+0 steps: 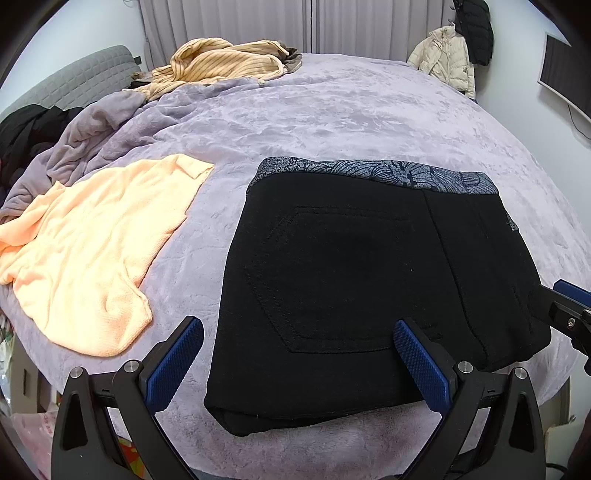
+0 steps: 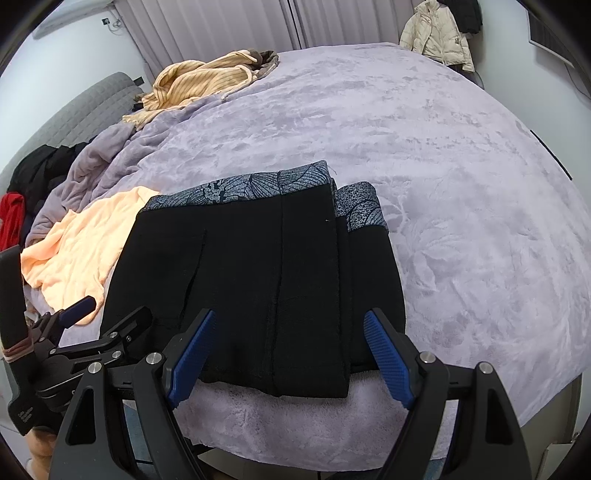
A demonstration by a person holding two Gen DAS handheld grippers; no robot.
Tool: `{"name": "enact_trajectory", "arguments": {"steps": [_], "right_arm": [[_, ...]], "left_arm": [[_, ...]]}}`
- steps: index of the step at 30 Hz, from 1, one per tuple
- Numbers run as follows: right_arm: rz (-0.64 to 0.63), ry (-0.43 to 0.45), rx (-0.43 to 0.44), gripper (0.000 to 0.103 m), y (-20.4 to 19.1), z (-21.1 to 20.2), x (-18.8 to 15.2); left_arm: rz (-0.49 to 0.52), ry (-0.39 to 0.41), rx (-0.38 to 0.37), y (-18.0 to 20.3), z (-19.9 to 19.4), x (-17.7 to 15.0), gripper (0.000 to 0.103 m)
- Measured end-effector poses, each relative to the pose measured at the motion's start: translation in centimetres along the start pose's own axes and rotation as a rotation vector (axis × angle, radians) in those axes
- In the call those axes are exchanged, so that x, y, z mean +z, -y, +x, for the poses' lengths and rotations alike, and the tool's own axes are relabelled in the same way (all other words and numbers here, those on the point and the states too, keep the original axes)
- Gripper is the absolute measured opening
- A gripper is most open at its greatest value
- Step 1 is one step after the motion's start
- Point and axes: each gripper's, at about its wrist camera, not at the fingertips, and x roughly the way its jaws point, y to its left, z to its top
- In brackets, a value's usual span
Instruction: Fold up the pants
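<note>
My left gripper: jaws spread wide, released, nothing pinched; blue ribbed pads hover over the near edge of the folded pants, one finger over the bare blanket, the other over black cloth. My right gripper: jaws likewise parted wide and empty, blue fingers straddling the near right part of the same bundle, whether they touch the fabric I cannot tell. Item, the task's thing: black pants, folded into a compact rectangle, lying flat near the front edge of the bed, stitched back pocket uppermost, patterned grey-blue waistband turned to the far side; in the right wrist view a second layer of waistband shows just beside the first at the right edge of the stack. Item: lilac plush blanket, covering the bed under everything, bunched in folds at the far left. Item: peach garment, spread loosely to the left of the pants, apart from them. Item: tan ribbed sweater, heaped at the far left corner. Item: dark clothes piled at the left by a grey quilted headboard. Item: cream puffer jacket and black coat, hanging at the far right wall, beside pale curtains.
</note>
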Motion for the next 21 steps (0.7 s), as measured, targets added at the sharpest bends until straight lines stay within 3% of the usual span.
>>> {"name": "enact_trajectory", "arguments": {"steps": [21], "right_arm": [[-0.018,-0.005,0.001,0.084,-1.2,-0.3,0.1]], "left_arm": [[0.001,0.043,-0.029,-0.3,-1.0,-0.6,0.103]]}}
